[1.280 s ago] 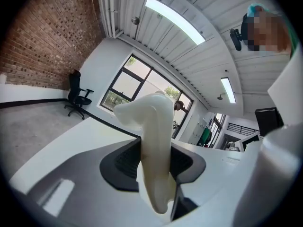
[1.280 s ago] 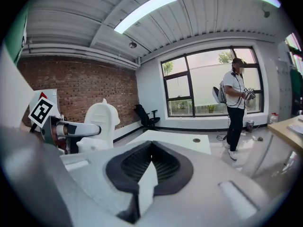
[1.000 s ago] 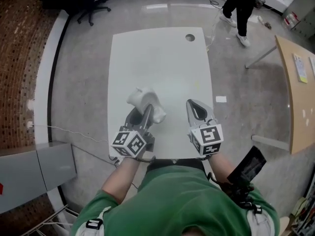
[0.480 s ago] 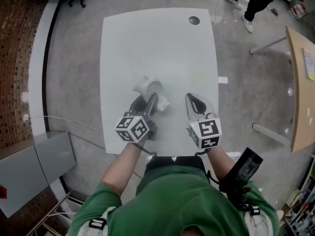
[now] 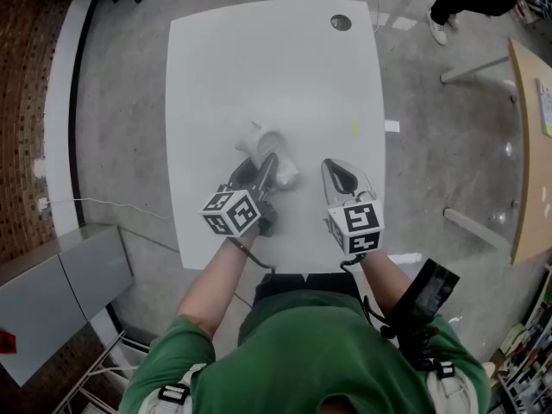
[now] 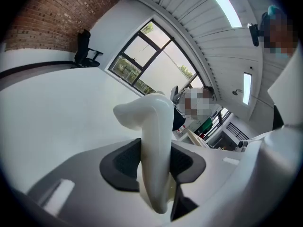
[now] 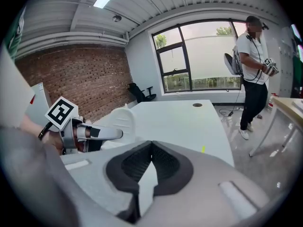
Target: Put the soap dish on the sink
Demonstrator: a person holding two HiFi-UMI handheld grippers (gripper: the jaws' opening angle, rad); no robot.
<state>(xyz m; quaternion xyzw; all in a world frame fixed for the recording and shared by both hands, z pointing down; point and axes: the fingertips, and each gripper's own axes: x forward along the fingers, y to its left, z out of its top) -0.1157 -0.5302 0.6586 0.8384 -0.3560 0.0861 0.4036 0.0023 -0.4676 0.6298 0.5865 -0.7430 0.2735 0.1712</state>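
Brick wall, large windows, grey floor, white table.

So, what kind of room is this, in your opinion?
Probably an office or lab workroom: a white rectangular desk with a round cable hole, a black office chair near a red brick wall, and large black-framed windows.

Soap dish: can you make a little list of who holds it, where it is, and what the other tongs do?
holder: left tongs, shut on the soap dish
place: over the white table; whether it touches, cannot tell
right tongs: shut, empty
sink: none in view
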